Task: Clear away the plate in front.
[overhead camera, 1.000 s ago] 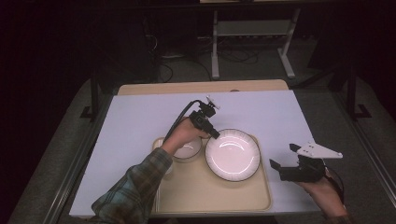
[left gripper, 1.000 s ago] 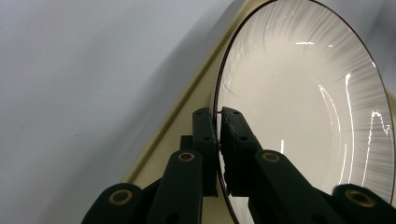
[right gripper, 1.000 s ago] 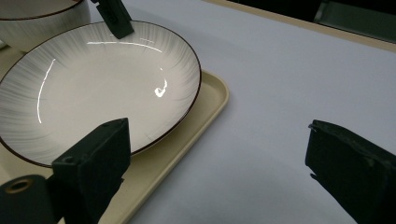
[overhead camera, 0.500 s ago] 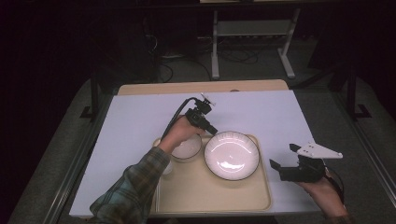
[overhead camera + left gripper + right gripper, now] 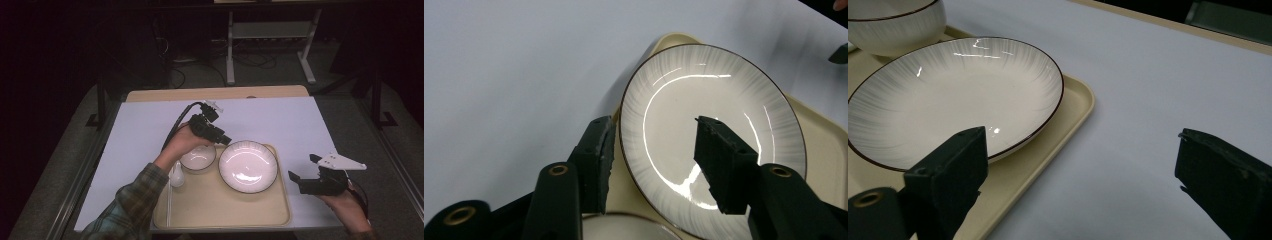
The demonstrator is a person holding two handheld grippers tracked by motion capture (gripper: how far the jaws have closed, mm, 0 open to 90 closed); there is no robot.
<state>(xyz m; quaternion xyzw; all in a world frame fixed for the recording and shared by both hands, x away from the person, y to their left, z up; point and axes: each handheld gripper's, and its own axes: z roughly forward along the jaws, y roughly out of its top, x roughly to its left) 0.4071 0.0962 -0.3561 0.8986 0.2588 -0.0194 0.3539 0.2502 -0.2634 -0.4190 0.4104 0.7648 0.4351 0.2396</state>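
Three pieces of tableware are sitting on the tray (image 5: 215, 210) at the table's (image 5: 280, 115) near edge: one plate (image 5: 248, 166), one small bowl (image 5: 198, 158), one spoon (image 5: 176, 176) along the tray's left side. The left claw (image 5: 225, 140), its jaws just opening and empty, is hovering above the plate's rim; the right claw (image 5: 303, 172) is waiting released beside the tray's right edge. The setting appears nearly done.

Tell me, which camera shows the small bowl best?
The high view: the small bowl sits whole on the tray, beside the plate. The right gripper view catches its side; the left gripper view catches a sliver of rim.
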